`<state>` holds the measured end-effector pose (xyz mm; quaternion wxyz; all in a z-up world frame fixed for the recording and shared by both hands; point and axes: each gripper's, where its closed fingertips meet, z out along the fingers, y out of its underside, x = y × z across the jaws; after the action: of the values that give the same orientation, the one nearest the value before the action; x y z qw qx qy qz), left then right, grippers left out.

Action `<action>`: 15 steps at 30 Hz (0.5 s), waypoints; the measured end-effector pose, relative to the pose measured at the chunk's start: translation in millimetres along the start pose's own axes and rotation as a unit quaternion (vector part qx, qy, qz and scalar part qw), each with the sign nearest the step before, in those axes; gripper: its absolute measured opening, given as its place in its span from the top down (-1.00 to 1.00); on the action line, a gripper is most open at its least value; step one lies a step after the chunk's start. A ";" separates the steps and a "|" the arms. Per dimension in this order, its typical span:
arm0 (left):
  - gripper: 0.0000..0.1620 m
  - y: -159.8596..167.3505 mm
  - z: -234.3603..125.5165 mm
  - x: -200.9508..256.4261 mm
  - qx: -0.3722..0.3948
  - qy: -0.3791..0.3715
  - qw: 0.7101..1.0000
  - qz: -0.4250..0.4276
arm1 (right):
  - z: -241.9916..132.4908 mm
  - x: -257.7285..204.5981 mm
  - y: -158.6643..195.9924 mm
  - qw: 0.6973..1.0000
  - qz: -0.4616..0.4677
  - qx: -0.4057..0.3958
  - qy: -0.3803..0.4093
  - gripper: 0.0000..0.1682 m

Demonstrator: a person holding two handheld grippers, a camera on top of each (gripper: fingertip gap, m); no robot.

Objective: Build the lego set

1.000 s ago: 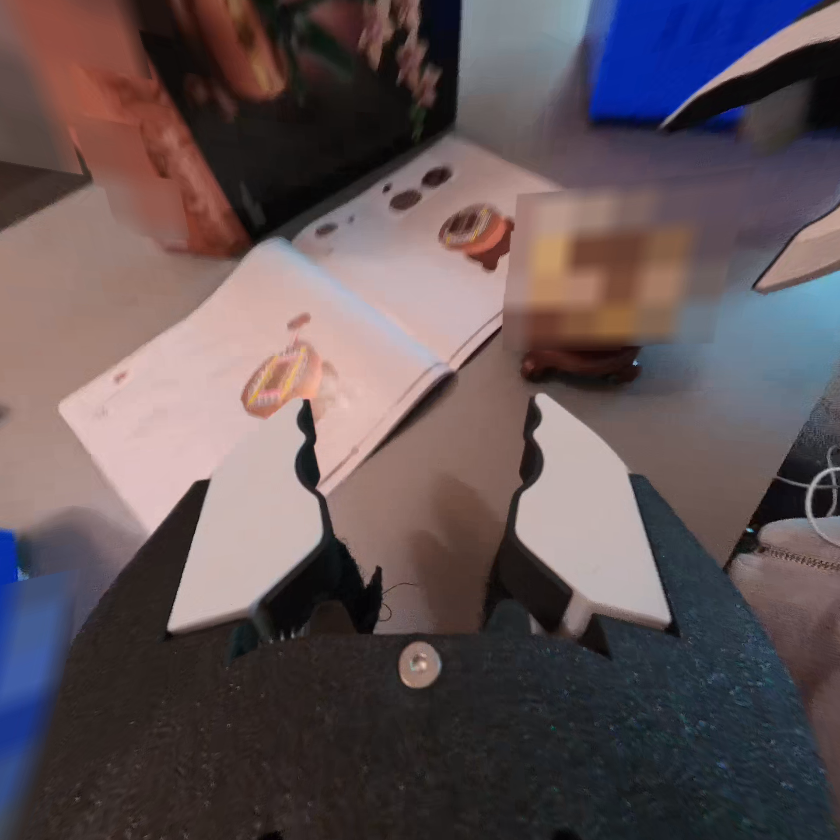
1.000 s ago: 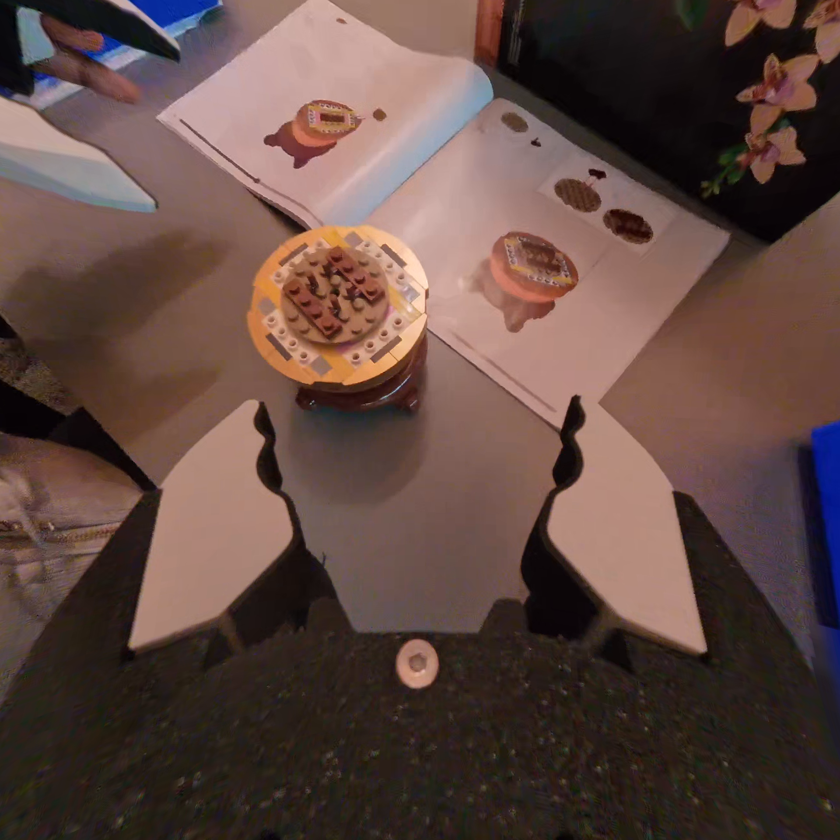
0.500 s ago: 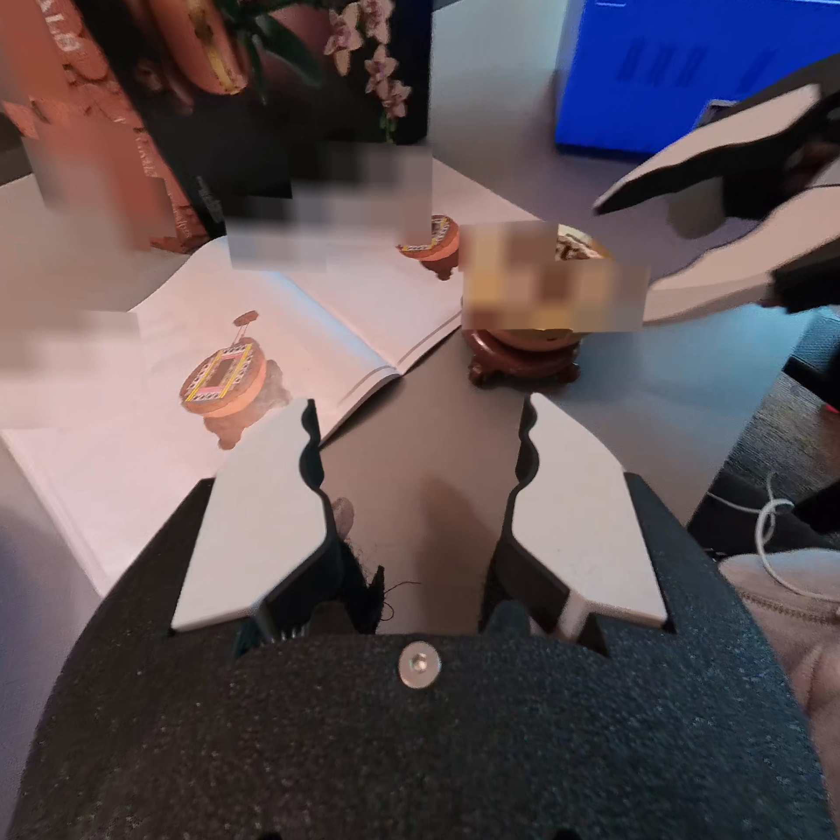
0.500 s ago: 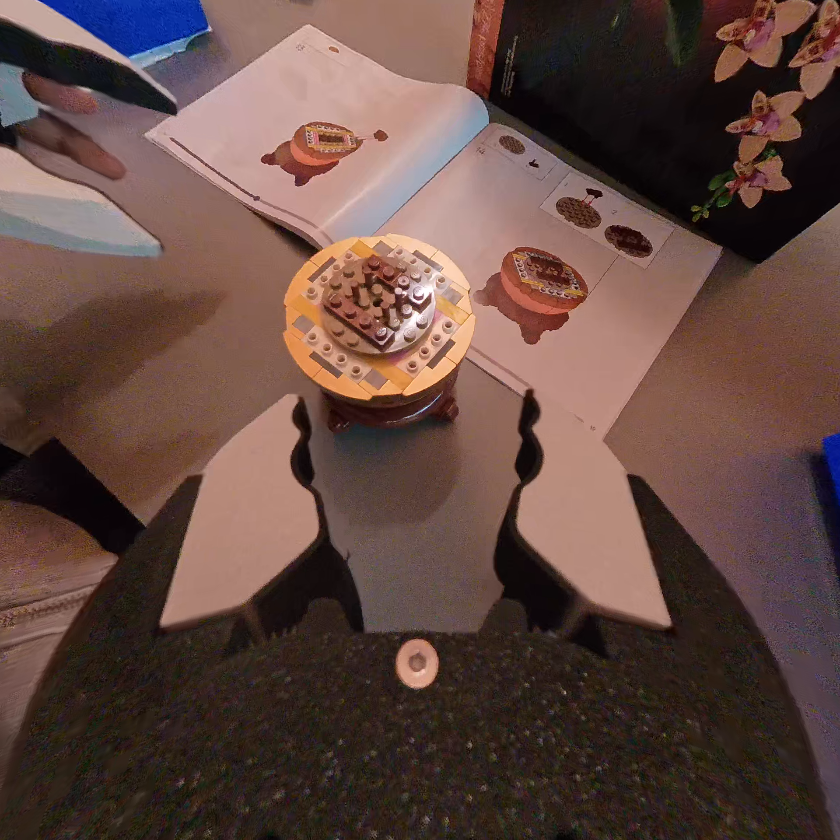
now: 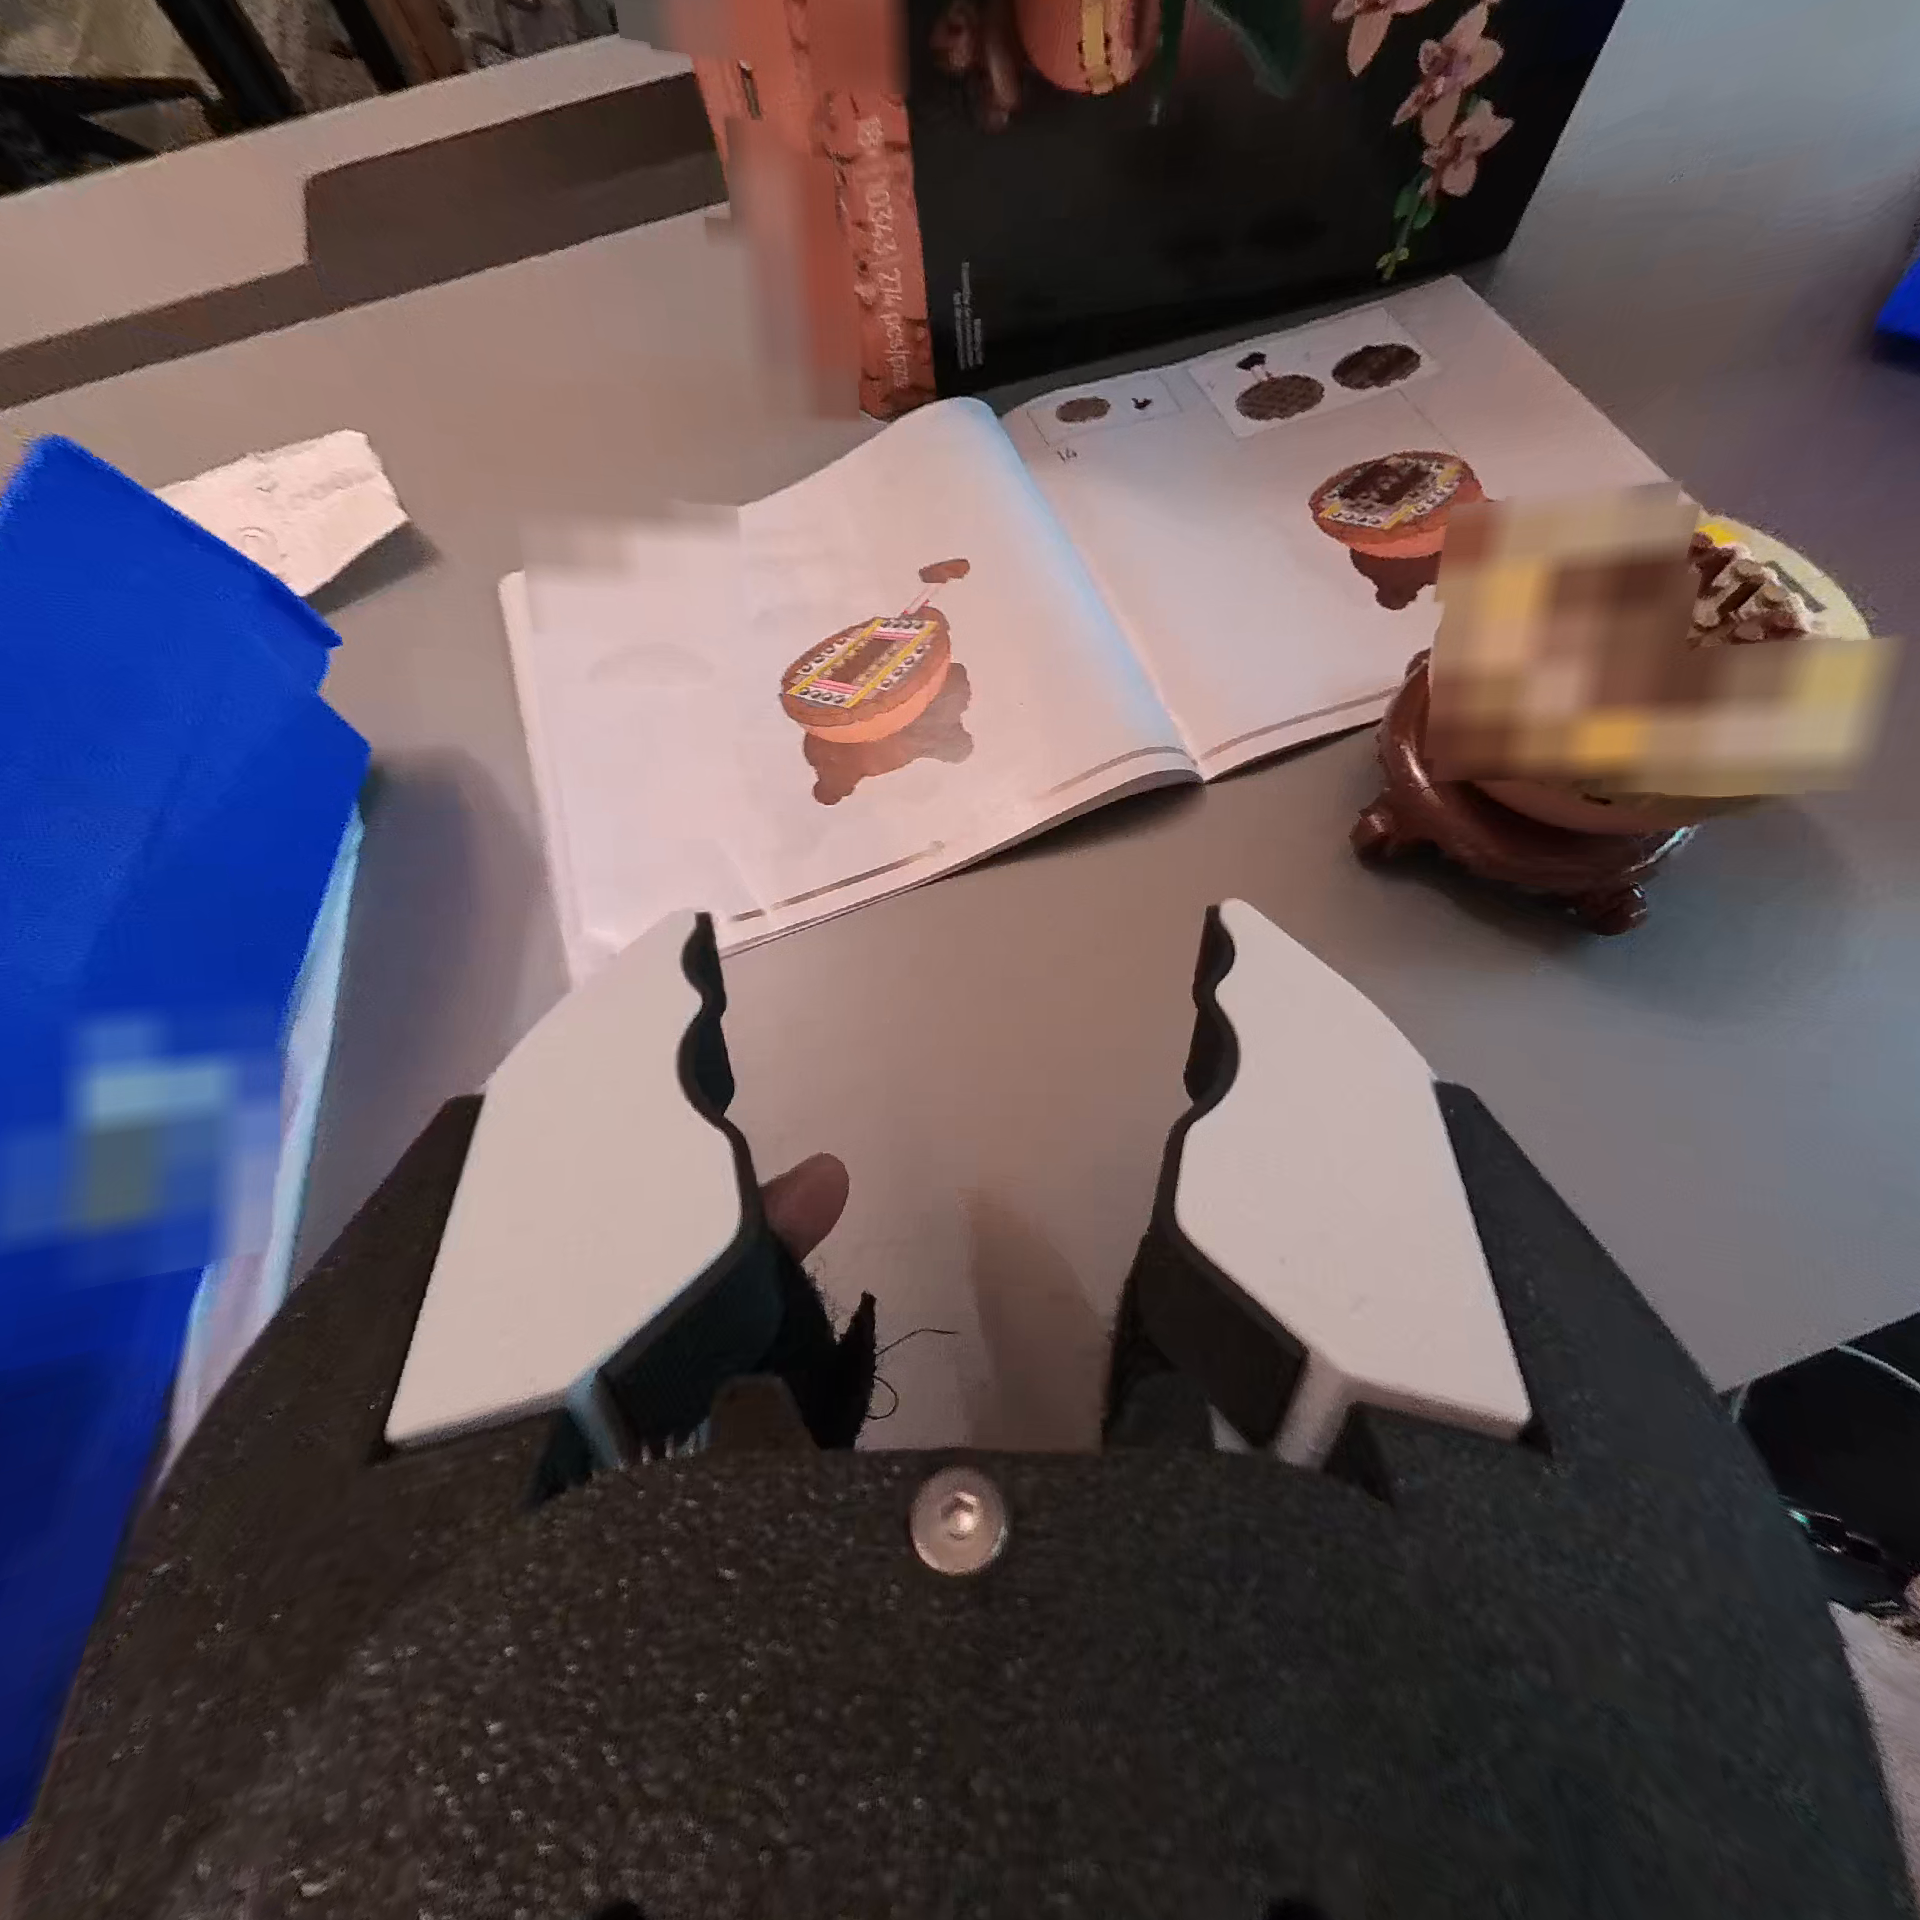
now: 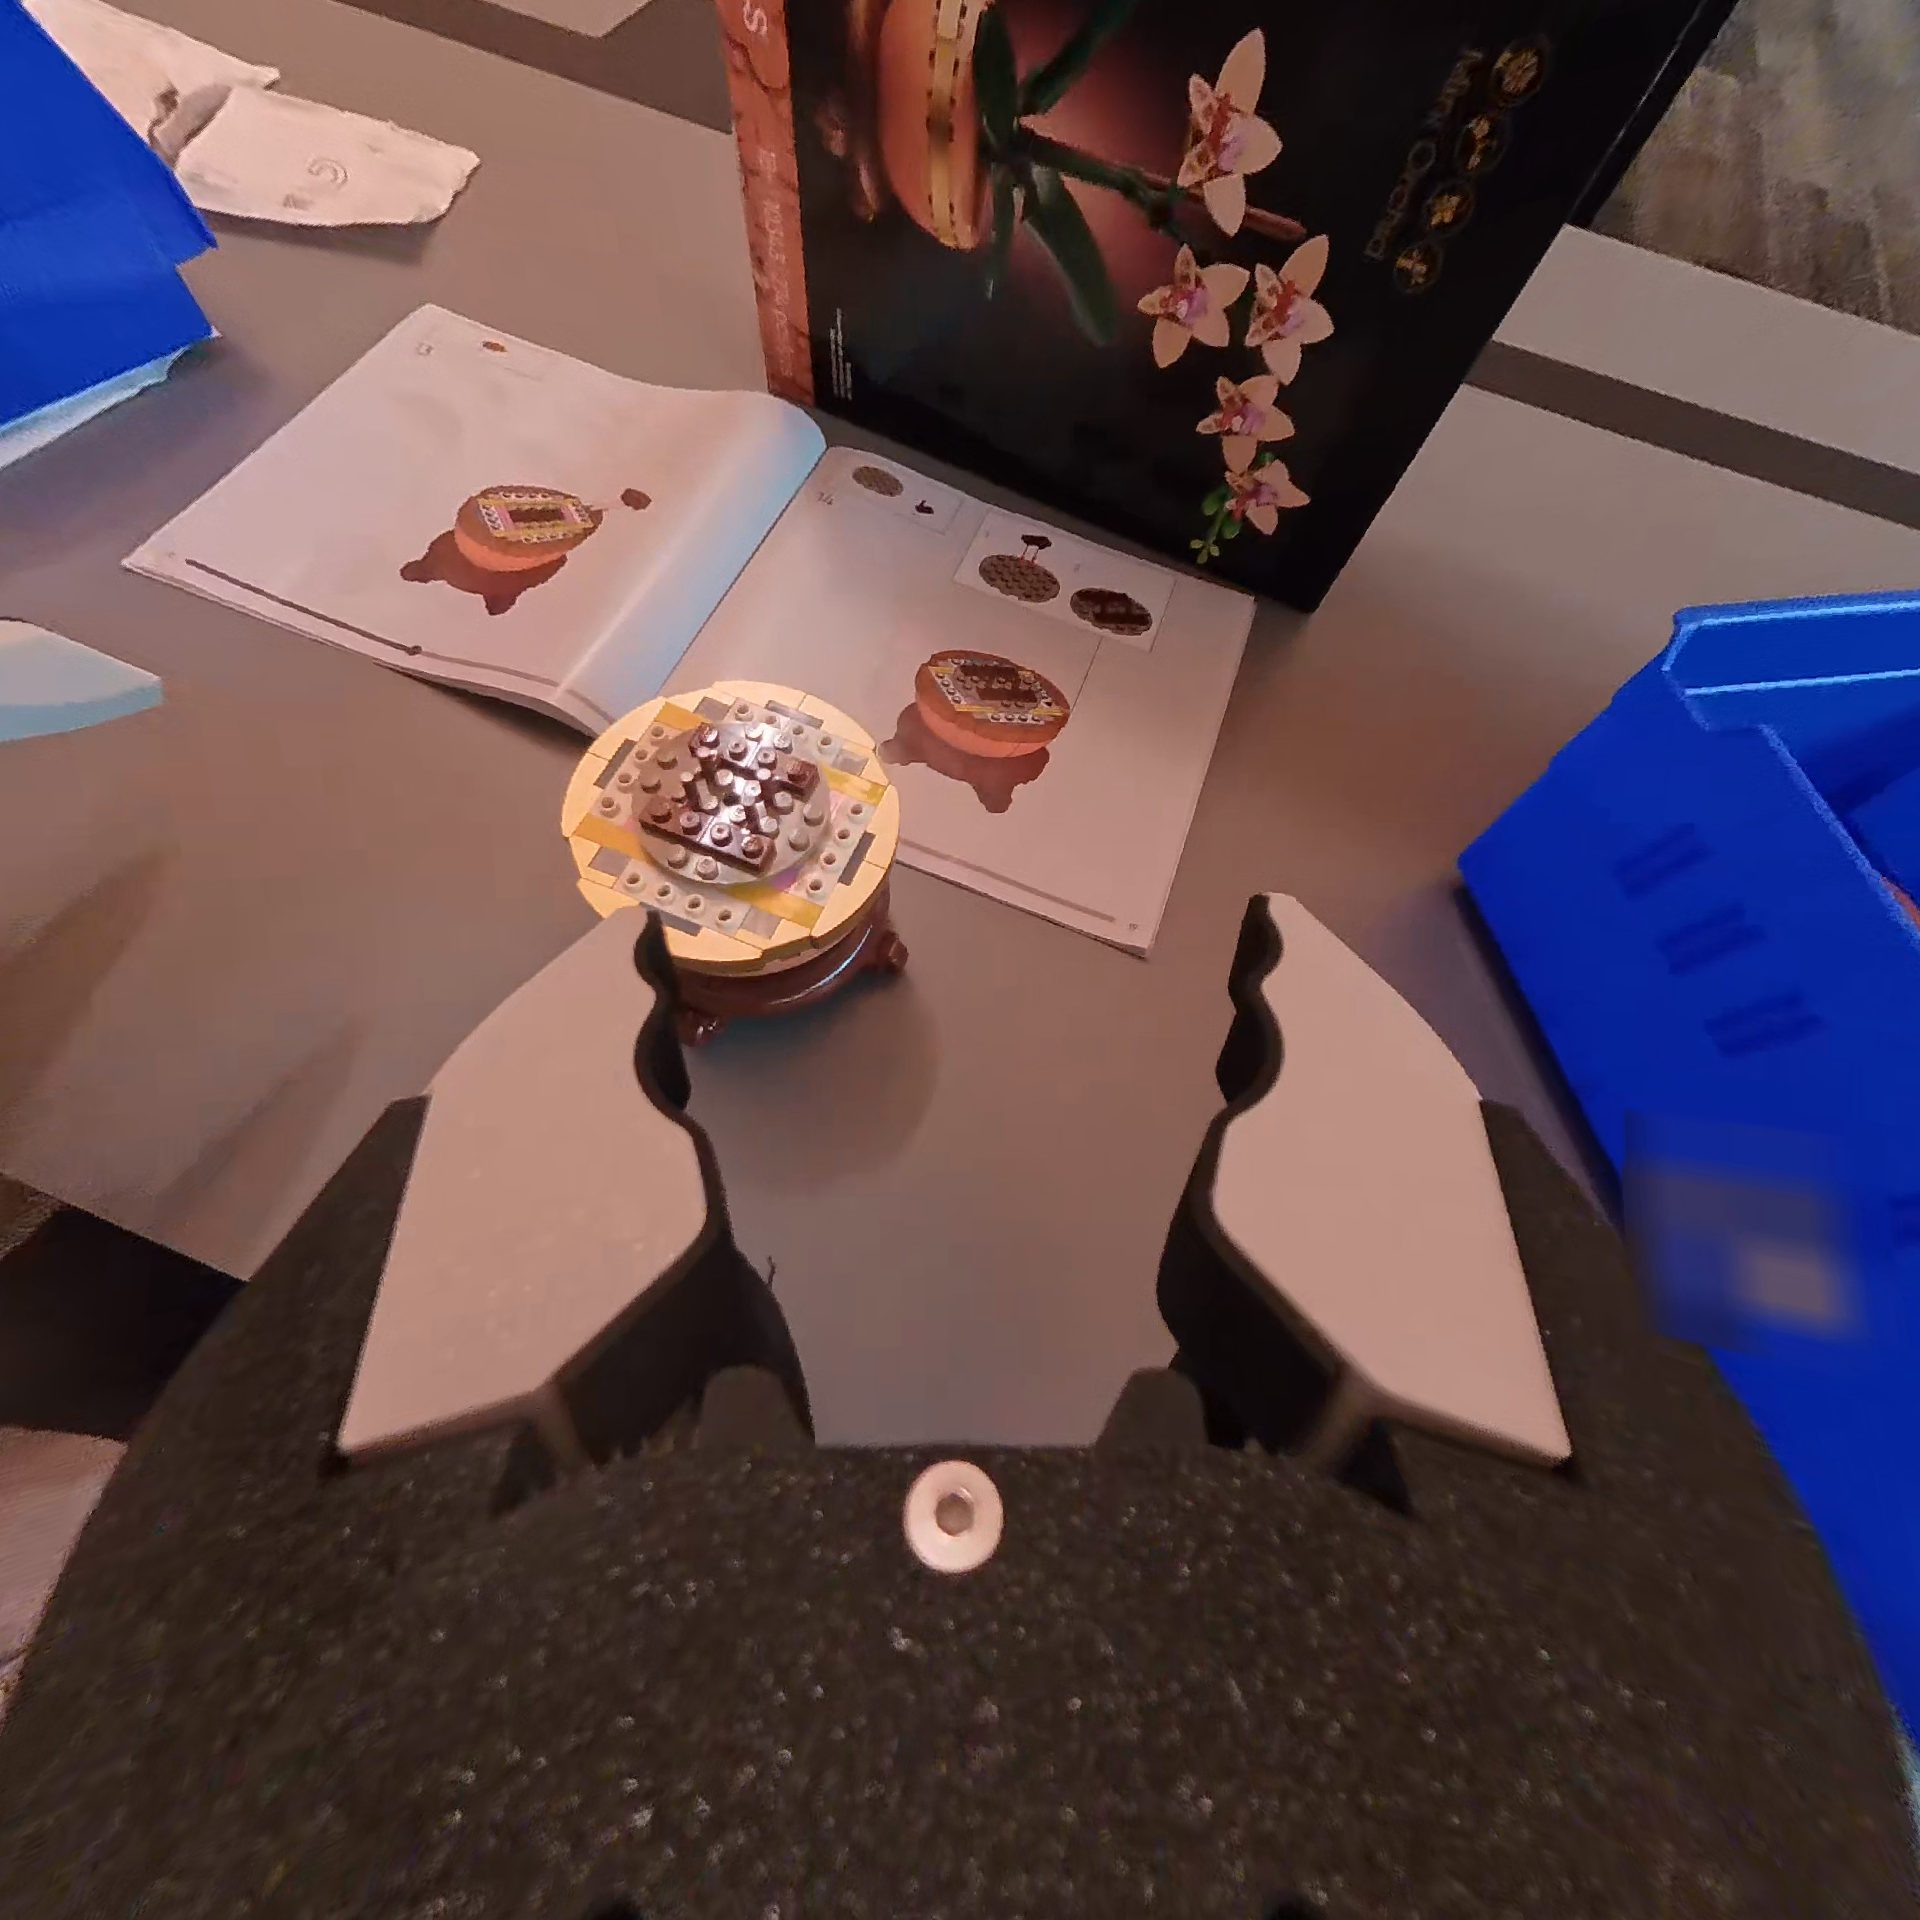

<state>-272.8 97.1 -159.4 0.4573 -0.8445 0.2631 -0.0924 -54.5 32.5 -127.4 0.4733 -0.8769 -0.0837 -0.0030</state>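
Hovering empty with jaws spread wide, the right gripper (image 6: 951, 925) has one fingertip overlapping the lego pot (image 6: 732, 821) in view and risks tipping it off its dark base, while the left gripper (image 5: 961, 930), equally open and empty, waits short of the instruction booklet (image 5: 935, 665) behind the pot.

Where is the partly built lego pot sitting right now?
In the right wrist view the lego pot stands upright on the grey table, at the near edge of the open instruction booklet, just beyond the right gripper.
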 end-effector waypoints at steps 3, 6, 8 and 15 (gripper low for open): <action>-0.08 -0.3 -4.1 -7.1 0.000 -0.017 1.000 -0.001 | -0.4 0.9 -1.0 1.000 0.004 -0.001 -0.001 -0.19; -0.09 -0.1 -7.8 -12.0 0.000 -0.033 0.999 0.000 | 1.0 -1.4 -0.5 1.000 0.005 -0.003 -0.004 -0.19; -0.09 1.4 -8.9 -14.5 -0.001 -0.040 0.999 -0.001 | 2.8 -2.4 0.7 1.000 0.007 -0.006 -0.004 -0.20; -0.09 4.6 -5.4 -14.1 -0.007 -0.032 0.999 -0.005 | 8.7 -4.4 5.5 1.000 0.011 -0.019 -0.011 -0.19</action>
<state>-288.6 98.6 -158.9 0.4587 -0.8517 0.2446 -0.0655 -58.7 36.1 -137.1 0.4555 -0.8866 -0.0793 0.0102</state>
